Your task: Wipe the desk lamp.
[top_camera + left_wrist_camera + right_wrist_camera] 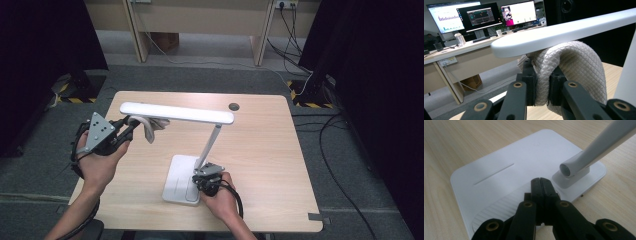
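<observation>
The left gripper (131,127) is clamping a quilted cloth (571,67) against the lamp head's (175,112) underside to wipe it, while the right gripper (541,185), jaws closed empty, is pressing the lamp base (499,167) steady.

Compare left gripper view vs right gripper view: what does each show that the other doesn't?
Left gripper view alone: the left tool shut on a quilted beige cloth held up under the lamp head, with monitors on a desk behind.

Right gripper view alone: the right tool shut, its tips over the ribbed patch of the white lamp base, beside the arm's hinge.

Both: the same white lamp's arm and the wooden table.
</observation>
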The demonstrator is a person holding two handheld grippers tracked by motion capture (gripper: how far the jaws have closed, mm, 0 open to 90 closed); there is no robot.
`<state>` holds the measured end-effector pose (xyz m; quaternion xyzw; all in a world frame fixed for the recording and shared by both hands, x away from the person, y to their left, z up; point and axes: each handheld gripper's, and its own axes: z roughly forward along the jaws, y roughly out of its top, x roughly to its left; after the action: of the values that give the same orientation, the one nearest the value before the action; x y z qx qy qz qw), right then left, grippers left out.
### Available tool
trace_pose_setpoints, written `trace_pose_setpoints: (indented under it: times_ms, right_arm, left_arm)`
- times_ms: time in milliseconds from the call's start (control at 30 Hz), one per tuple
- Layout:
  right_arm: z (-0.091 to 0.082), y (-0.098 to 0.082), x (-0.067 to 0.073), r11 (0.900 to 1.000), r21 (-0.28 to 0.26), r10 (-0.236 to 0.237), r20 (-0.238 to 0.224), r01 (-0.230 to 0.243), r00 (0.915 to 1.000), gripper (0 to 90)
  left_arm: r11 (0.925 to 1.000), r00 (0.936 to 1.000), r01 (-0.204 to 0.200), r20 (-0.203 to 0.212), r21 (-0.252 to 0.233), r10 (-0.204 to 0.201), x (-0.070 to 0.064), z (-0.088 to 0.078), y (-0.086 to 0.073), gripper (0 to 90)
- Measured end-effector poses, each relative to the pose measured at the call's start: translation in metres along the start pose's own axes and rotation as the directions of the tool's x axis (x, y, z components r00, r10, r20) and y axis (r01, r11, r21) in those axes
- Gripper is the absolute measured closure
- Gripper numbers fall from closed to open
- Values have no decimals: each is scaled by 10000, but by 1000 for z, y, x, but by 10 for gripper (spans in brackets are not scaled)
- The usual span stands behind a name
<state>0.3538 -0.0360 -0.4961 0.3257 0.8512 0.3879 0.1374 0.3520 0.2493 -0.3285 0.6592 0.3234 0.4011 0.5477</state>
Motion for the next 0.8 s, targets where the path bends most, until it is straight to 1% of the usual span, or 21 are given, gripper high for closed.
trace_pose_setpoints:
  times_ms: [67, 100, 133, 200, 433, 800]
  right_arm:
    - [0, 0, 0, 10000, -23, 7, -4, -7, 10000, 900]
    - [0, 0, 0, 10000, -26, 5, 0, -5, 10000, 900]
    - [0, 0, 0, 10000, -28, 7, 2, -7, 10000, 900]
    - [0, 0, 1, 10000, -10, 80, 14, -80, 10000, 900]
    - [0, 0, 0, 10000, -33, 47, 21, -47, 10000, 900]
    - [0, -1, 1, 10000, -60, 17, 52, -16, 10000, 900]
  left_arm:
    - [9999, 9999, -105, 56, 15, 105, -3, 1, 2, 787]
    - [10000, 9999, -79, 71, 39, 78, -4, 2, 2, 787]
    - [9998, 9998, -184, 28, 26, 184, -5, 2, 2, 787]
    - [9999, 9998, -170, 42, 28, 170, -7, 3, 3, 787]
    - [9999, 9998, -131, 167, -25, 132, -15, 8, 4, 786]
    - [9998, 9992, -180, 368, -53, 181, -26, 15, 7, 787]
